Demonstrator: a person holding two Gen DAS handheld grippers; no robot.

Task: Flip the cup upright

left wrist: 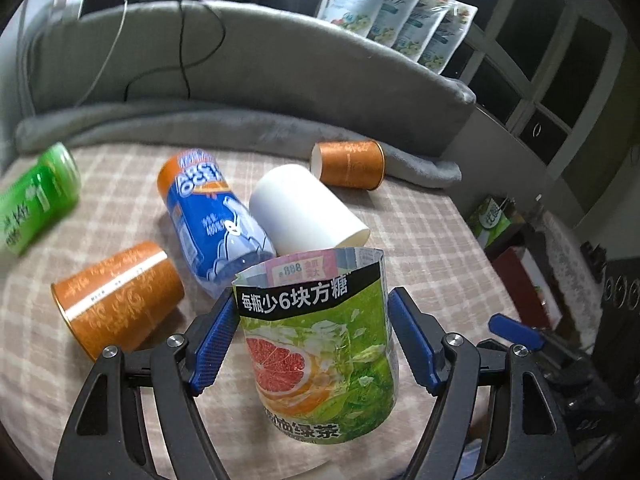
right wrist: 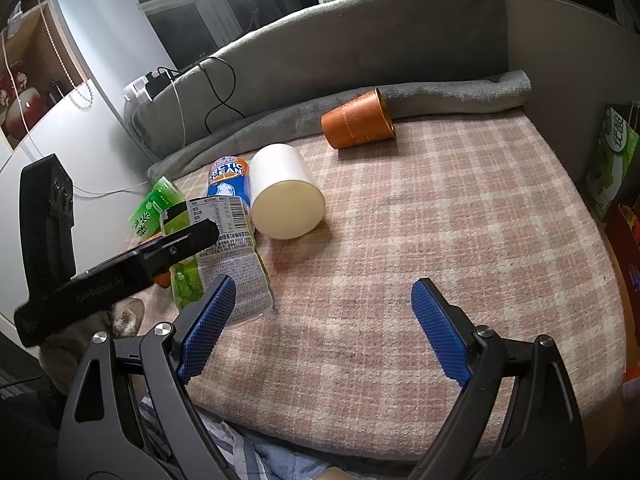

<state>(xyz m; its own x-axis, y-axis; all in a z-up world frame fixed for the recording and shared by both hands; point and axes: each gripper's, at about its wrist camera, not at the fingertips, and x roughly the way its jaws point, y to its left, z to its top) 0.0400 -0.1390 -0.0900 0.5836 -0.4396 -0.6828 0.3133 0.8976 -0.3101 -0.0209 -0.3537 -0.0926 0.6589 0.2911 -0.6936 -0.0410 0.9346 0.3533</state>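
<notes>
The left tongs stand spread around the green tea-label cup, which is upright on the checked blanket, mouth up; their blue pads sit just beside its thin walls, seemingly not pressing. The right tongs hang apart over bare blanket, holding nothing. To finish well, back straight off (that soft sleeve would topple at a nudge). Beyond lie the white cup and two orange cups, and, all on their sides.
</notes>
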